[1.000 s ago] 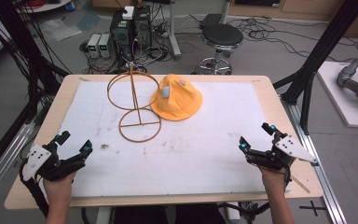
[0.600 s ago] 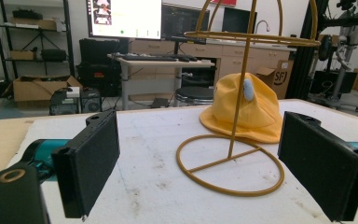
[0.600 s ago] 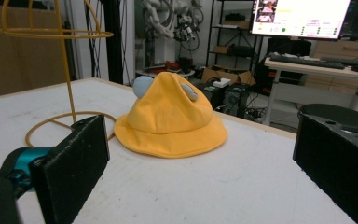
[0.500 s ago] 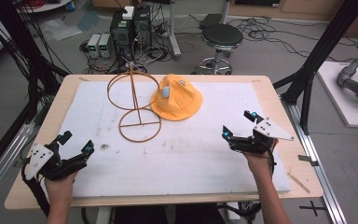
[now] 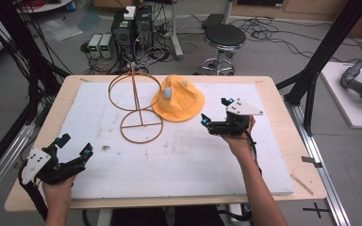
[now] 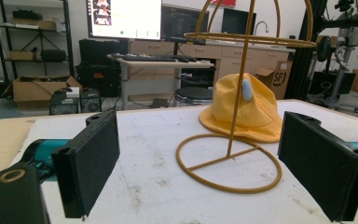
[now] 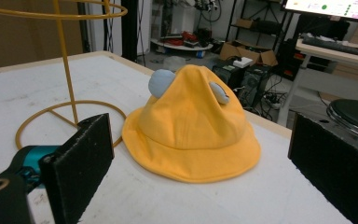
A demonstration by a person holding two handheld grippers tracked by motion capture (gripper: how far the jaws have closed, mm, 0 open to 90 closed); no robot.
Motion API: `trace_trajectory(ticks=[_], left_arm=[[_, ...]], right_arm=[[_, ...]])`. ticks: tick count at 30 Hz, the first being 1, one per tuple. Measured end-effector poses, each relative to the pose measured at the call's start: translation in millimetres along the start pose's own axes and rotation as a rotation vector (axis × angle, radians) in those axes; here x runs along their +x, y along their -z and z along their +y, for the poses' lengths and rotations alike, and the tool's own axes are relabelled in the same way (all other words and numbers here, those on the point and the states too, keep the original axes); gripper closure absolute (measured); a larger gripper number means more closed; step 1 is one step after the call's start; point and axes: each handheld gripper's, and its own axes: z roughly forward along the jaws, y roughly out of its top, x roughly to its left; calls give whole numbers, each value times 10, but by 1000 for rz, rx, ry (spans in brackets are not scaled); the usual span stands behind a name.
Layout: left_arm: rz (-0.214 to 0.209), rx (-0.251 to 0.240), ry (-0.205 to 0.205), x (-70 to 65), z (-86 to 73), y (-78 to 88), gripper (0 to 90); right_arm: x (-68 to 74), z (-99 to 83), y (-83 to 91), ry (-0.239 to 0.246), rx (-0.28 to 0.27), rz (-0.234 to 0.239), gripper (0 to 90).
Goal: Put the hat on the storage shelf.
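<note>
**Right gripper lines up on the yellow hat**

Taking the high view from left to right: the left gripper (image 5: 73, 146) sits at about 8 o'clock on the white foam board (image 5: 184, 160), near the table's front-left corner, jaws spread wide and holding nothing. Its own camera looks across the board at the wire hat stand (image 6: 233, 154), well apart from it.

The stand (image 5: 139, 110) is at roughly 11 o'clock, upright, with a ring base flat on the board and a second ring up on its post. Just beside it, toward 12 o'clock, lies the yellow hat (image 5: 178, 100), brim down on the board, its edge near the base ring; whether they touch I cannot tell.

At about 2 o'clock, the right gripper (image 5: 215, 113) hovers close to the hat's brim, jaws wide apart and empty. In the right gripper view the hat (image 7: 191, 126) is framed squarely between the two black pads.

My read is that this is the approach step before a grasp. The next move likely calls for pushing forward and low so that one jaw slips under the soft brim, then closing on the fabric without dragging the hat into the stand
</note>
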Motion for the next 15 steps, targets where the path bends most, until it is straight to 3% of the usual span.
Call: trace_trajectory(ticks=[8, 15], left_arm=[[-4, 2, 4, -3, -17, 37, 131], [-20, 6, 3, -33, -28, 37, 131]], right_arm=[[-9, 81, -280, 26, 19, -2, 65], [-100, 109, -561, 30, 32, 8, 64]])
